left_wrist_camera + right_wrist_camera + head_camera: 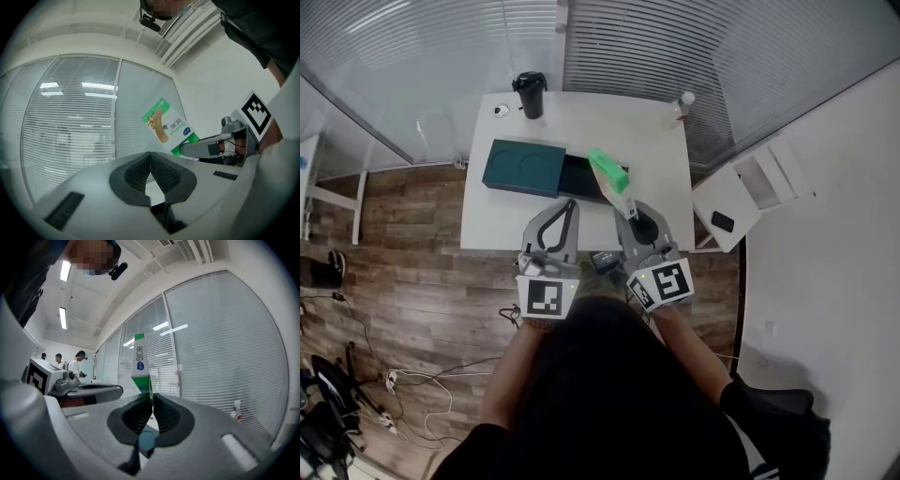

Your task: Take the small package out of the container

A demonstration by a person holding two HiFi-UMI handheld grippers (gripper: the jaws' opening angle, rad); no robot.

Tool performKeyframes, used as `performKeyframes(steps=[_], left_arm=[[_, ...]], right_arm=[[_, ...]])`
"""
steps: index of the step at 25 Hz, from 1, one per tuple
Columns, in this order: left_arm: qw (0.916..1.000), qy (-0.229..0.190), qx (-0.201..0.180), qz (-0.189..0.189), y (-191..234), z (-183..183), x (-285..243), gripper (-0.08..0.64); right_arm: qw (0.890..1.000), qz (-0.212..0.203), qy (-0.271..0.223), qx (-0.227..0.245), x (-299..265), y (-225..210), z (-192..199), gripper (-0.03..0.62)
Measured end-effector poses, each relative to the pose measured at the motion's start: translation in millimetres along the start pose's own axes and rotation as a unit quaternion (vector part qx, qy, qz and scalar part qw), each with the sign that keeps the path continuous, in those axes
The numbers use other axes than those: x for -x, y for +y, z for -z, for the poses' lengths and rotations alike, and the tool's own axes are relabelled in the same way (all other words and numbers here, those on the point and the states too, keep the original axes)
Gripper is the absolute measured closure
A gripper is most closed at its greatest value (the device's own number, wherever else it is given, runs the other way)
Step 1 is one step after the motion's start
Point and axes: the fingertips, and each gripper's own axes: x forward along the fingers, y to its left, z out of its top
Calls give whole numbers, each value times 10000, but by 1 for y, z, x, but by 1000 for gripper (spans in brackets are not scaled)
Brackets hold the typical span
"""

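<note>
The right gripper is clenched on the small package, its dark ribbed pads pinching one thin end so that nearly the whole pack stands clear beyond the tips. Pinching the flat pack across its thin dimension probably suits these narrow jaws best, and it leaves the printed face uncovered. In the right gripper view the package shows edge-on, a slim green and white strip rising from the jaws. In the left gripper view its broad printed face is turned toward that camera and tilts away from the right jaw tip. Its long axis therefore continues the line of the jaws outward, leaning toward the person's left. The head view agrees: the package runs from the right gripper diagonally toward the far left. There it overlaps the darker open section of the dark green container. It looks lifted out and held in the air over the opening, though the steep downward view does not show how far above. The left gripper is closed on nothing, its tips meeting. It waits beside its partner at the near edge of the white table, apparently not needed for the lift. A black tumbler and a small bottle stand at the far side, well apart from the work.
</note>
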Motion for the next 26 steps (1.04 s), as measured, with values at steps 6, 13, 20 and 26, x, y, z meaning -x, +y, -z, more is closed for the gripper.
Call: performKeyframes(steps=[6, 13, 20, 26], left_arm=[[10000, -50, -3, 44, 0, -2, 0, 561], [9999, -61, -2, 93, 0, -1, 3, 561], [9999, -64, -42, 120, 1, -2, 2, 561], [10000, -63, 21, 68, 3, -2, 3, 561]], right_arm=[[10000, 64, 8, 8, 3, -7, 1, 591], [9999, 167, 20, -37, 5, -8, 5, 591], [9998, 194, 41, -67, 5, -11, 10, 591], [9998, 188, 75, -81, 4, -13, 13, 591]])
